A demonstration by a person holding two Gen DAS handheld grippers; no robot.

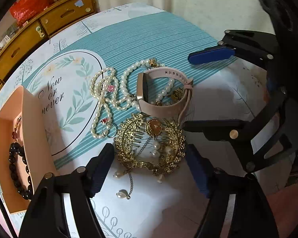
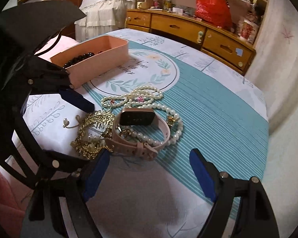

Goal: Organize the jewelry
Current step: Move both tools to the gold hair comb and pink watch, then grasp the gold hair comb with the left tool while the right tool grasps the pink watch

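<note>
Several jewelry pieces lie heaped on a patterned tablecloth [image 1: 149, 29]: a gold hair comb [image 1: 151, 144], a pink smartwatch [image 1: 163, 91] and pearl strands [image 1: 107, 99]. Left gripper [image 1: 149, 166] straddles the comb, jaws spread, gripping nothing. Right gripper [image 2: 149, 170], jaws also spread, sits near the watch. A pink box [image 1: 2, 138] beside the heap holds dark beads [image 1: 17, 170].

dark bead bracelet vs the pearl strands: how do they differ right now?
The dark bead bracelet lies inside the pink box; the pearl strands lie loose on the tablecloth. The bracelet's beads are glossy, near-black and larger; the pearls are white and smaller. The bracelet lies clear of the pile; the pearls run under the pink watch. Both are beaded loops, held by neither gripper.
</note>
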